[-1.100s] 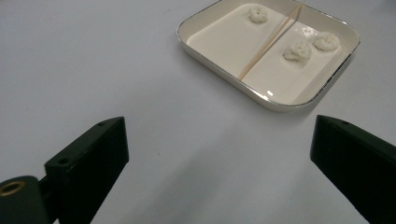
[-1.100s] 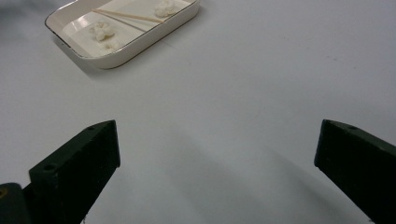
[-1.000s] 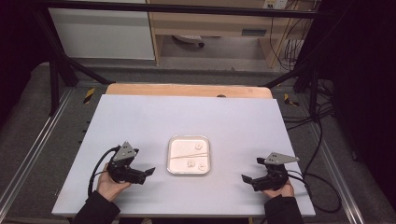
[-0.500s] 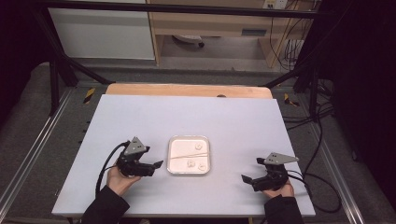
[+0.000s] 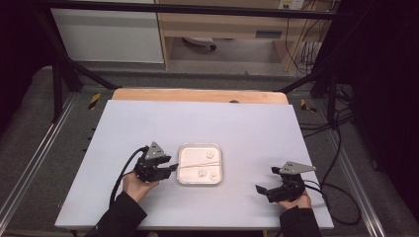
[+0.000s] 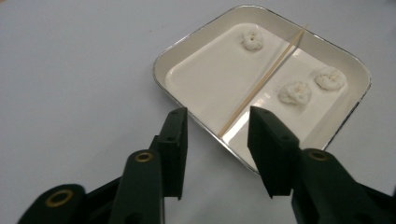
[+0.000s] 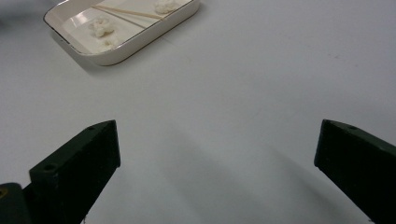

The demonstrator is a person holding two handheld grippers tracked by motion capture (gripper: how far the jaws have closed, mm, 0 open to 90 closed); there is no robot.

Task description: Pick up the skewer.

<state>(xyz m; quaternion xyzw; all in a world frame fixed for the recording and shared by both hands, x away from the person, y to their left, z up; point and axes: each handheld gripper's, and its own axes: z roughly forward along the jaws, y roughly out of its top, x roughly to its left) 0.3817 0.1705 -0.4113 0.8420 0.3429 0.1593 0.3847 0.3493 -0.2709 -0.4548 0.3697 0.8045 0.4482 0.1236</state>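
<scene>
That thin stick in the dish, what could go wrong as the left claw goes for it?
The stick is thin and lies flat, so the left gripper, whose jaws have just been closing with only its near end between them, may slip off it. The jaws straddle the dish rim and could nudge it. A swung stick might hit the white lumps.

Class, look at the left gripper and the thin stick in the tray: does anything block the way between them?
Only the tray rim. The stick leans with its near end at the rim, just ahead of the left gripper, whose jaws have just been closing with nothing gripped. The three white lumps lie farther in.
</scene>
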